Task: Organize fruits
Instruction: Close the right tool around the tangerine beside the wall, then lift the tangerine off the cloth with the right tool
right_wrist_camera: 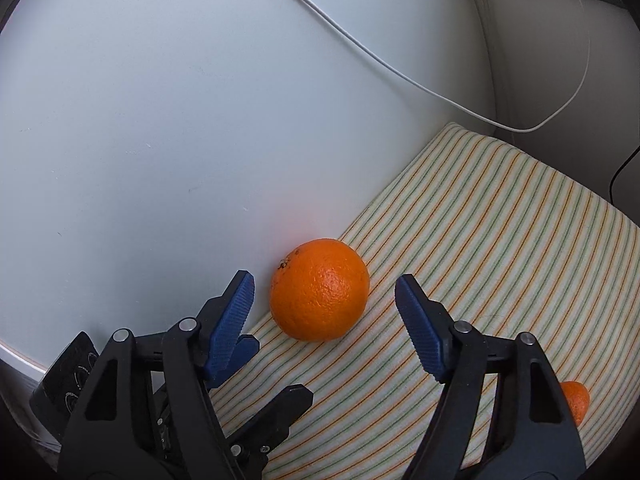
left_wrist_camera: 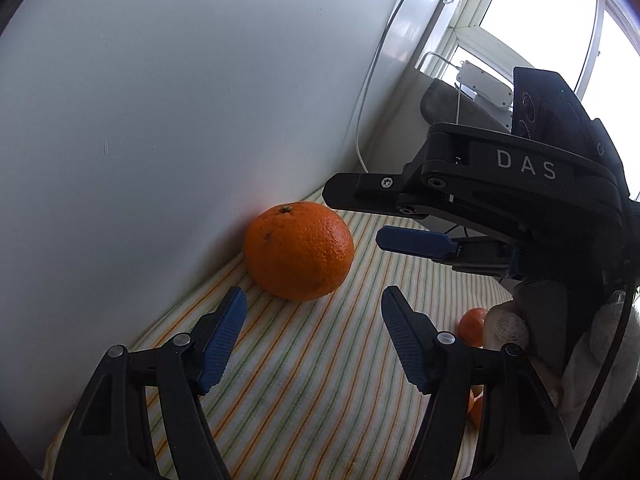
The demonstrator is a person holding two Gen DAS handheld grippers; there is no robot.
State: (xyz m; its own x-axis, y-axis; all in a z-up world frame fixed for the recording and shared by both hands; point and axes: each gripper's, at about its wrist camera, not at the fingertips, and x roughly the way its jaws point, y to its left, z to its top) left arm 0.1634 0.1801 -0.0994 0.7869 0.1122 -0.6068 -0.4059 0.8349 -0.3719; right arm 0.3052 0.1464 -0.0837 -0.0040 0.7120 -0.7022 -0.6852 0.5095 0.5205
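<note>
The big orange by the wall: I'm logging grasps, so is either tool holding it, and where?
Neither. The orange rests on the striped cloth, ahead of the open right tool and open left tool, untouched by both.

We see a bright orange fruit (left_wrist_camera: 299, 251) with pebbled skin on a cream cloth (left_wrist_camera: 320, 360) striped in thin green and orange lines. The wall (left_wrist_camera: 180, 100) is plain white. Our grippers are black with ridged blue pads (right_wrist_camera: 234, 316), and a white cable (right_wrist_camera: 360, 48) crosses the wall.
</note>
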